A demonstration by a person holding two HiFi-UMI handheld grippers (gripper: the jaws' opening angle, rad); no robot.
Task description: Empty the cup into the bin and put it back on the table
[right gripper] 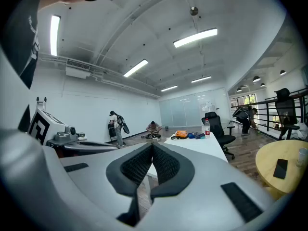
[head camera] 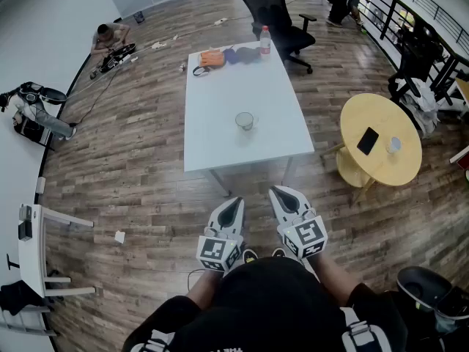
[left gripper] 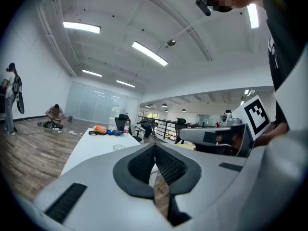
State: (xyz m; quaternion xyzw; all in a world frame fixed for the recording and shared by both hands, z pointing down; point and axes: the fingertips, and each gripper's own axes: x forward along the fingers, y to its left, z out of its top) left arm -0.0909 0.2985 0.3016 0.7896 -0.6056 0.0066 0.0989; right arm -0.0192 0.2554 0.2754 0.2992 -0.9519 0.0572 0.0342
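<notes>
A clear cup (head camera: 245,121) stands near the middle of the white table (head camera: 220,145); in the left gripper view the cup (left gripper: 118,147) shows small and far off. Both grippers are held close to the person's body, short of the table's near edge and well away from the cup. My left gripper (head camera: 234,201) (left gripper: 155,145) is shut with nothing between its pads. My right gripper (head camera: 279,191) (right gripper: 153,144) is beside it, also shut and empty. A dark round bin (head camera: 427,287) sits on the floor at the lower right.
A bottle (head camera: 264,41), an orange item (head camera: 212,58) and dark things lie at the table's far end, with an office chair (head camera: 272,12) behind. A round yellow table (head camera: 381,163) with a phone (head camera: 368,141) stands to the right. People are at the far left.
</notes>
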